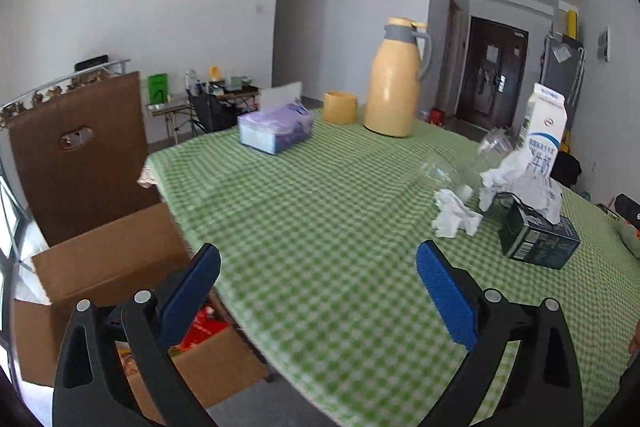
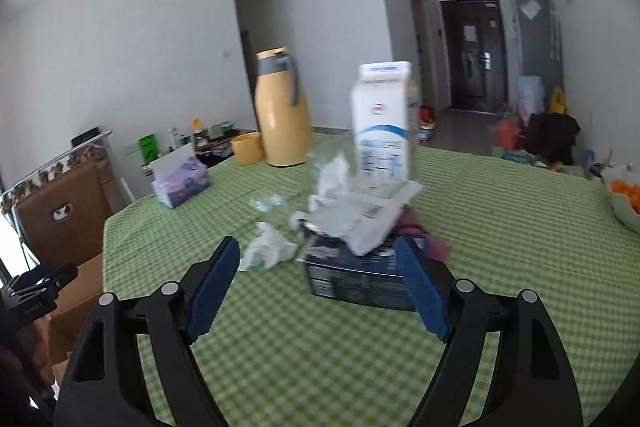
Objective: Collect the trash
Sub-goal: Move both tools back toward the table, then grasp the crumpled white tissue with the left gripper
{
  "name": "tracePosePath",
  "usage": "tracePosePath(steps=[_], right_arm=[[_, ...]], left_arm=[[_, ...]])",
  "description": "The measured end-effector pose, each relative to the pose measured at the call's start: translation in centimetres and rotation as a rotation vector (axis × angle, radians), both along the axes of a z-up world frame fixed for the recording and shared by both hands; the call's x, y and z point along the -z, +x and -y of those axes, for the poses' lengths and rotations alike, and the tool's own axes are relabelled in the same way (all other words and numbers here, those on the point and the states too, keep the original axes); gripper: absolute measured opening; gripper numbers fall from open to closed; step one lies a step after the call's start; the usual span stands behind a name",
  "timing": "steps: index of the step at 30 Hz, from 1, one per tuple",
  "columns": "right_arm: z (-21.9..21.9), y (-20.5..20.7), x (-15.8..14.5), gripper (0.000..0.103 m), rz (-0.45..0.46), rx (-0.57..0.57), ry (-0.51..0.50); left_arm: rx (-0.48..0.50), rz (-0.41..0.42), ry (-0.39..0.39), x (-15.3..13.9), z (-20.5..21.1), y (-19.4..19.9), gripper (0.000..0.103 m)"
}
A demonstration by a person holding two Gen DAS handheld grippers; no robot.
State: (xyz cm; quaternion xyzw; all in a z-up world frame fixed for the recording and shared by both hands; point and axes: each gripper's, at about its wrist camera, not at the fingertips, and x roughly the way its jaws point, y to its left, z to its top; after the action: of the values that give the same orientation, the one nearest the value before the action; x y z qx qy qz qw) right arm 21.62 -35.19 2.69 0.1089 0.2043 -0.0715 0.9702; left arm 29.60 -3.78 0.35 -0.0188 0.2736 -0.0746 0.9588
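Approach step: both my grippers, left (image 1: 318, 291) and right (image 2: 318, 285), gape wide and empty over the green checked tablecloth (image 1: 320, 211); next, I close the right on the dark rectangular carton (image 2: 356, 277) ahead, then carry it to the brown cardboard box (image 1: 104, 259) beside the table.

Green-checked table (image 1: 320, 227) bears thermos (image 1: 394, 83), milk carton (image 1: 542, 131), crumpled paper (image 1: 456, 217).

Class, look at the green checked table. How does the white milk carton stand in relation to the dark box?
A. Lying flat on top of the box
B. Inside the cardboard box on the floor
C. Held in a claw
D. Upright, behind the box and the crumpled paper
D: the milk carton stands upright on the table, behind the crumpled paper and the dark box; both claws are empty.
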Motion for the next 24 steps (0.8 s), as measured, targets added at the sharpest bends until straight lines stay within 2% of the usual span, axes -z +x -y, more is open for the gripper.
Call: tracePosePath(steps=[2, 4, 9, 12, 15, 16, 18, 19, 20, 23, 24], right_arm=[[2.1, -1.1, 0.0, 0.077, -0.006, 0.046, 0.011], [4.0, -1.8, 0.1, 0.077, -0.02, 0.08, 0.01], [5.3, -1.7, 0.1, 0.077, -0.048, 0.105, -0.008], [6.0, -1.7, -0.1, 0.077, -0.061, 0.11, -0.025], [7.1, -1.3, -0.4, 0.077, -0.08, 0.11, -0.042], [7.2, -0.9, -0.5, 0.077, -0.087, 0.103, -0.044], [7.0, 0.1, -0.8, 0.077, -0.094, 0.066, -0.041], [6.7, 0.9, -0.9, 0.077, -0.094, 0.035, -0.034], [6.5, 1.9, -1.0, 0.077, -0.096, 0.005, -0.023], [5.1, 6.6, -1.1, 0.077, -0.106, -0.094, 0.0], [4.4, 8.7, -1.0, 0.073, -0.115, -0.119, -0.007]], left_arm=[[0.097, -0.047, -0.002, 0.8, 3.6, 1.9, 0.095], [0.147, -0.072, 0.011, 1.9, 6.8, 4.0, 0.095], [0.28, -0.174, 0.052, 4.3, 14.6, 9.8, 0.095], [0.28, -0.248, 0.107, 6.2, 18.3, 13.6, 0.095], [0.273, -0.283, 0.139, 7.5, 20.3, 15.9, 0.094], [0.277, -0.287, 0.152, 7.8, 20.7, 16.4, 0.088], [0.304, -0.302, 0.126, 8.0, 21.3, 17.2, 0.06], [0.315, -0.324, 0.12, 8.2, 21.4, 17.5, 0.026], [0.325, -0.34, 0.122, 8.3, 21.4, 17.6, 0.012], [0.351, -0.304, 0.108, 7.2, 20.7, 16.7, 0.008], [0.356, -0.293, 0.093, 6.7, 20.0, 16.2, 0.008]])
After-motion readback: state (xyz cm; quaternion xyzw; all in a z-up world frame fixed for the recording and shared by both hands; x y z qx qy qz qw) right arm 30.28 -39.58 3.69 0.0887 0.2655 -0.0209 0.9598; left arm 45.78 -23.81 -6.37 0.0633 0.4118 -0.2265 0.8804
